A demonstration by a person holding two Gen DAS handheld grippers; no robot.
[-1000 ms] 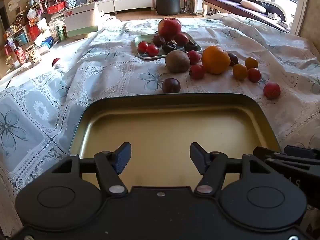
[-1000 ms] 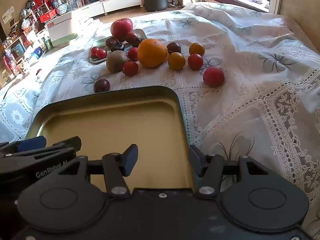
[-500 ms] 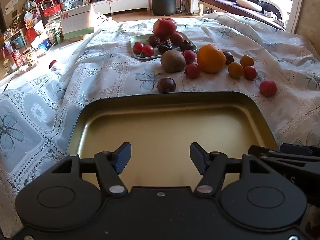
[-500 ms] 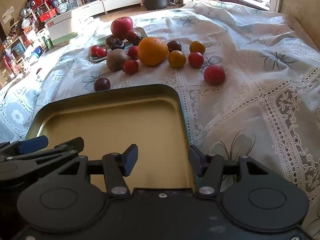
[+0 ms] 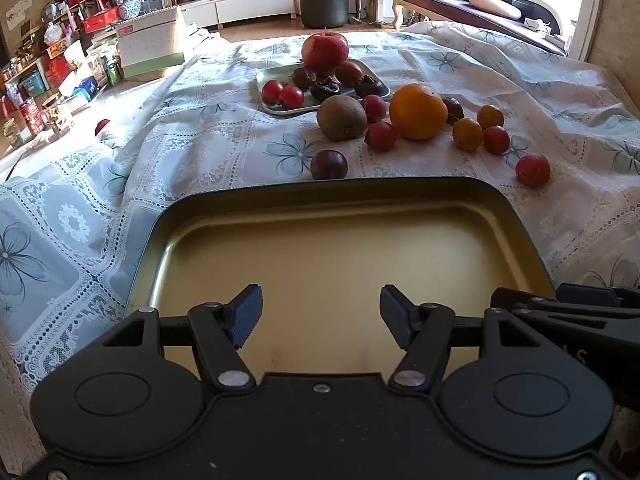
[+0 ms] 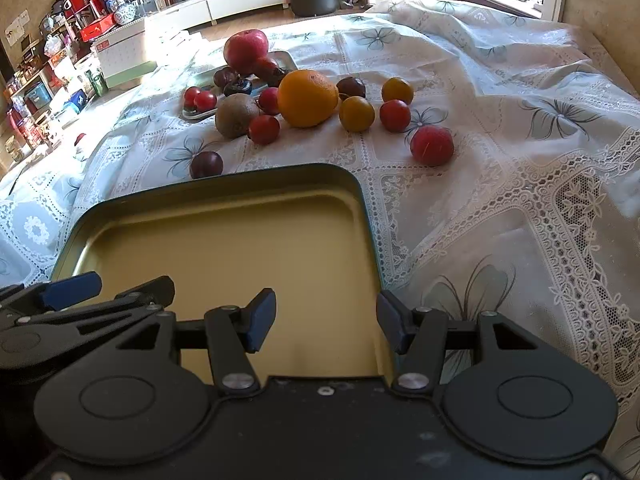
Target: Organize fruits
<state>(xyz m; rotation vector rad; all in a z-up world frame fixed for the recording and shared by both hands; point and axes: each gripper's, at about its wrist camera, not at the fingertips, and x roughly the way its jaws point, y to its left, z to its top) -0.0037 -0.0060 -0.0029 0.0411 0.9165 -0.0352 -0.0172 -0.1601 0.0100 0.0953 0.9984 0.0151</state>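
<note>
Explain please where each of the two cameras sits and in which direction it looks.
Left wrist: sits on the left tool, low over the near end of the gold tray, facing the fruit on the tablecloth; its own open fingers show, with the right tool at the right edge.
Right wrist: sits on the right tool, above the tray's right rim, facing the same way; the left tool shows at the left edge.
Shared: tray, orange, kiwi, apple.
</note>
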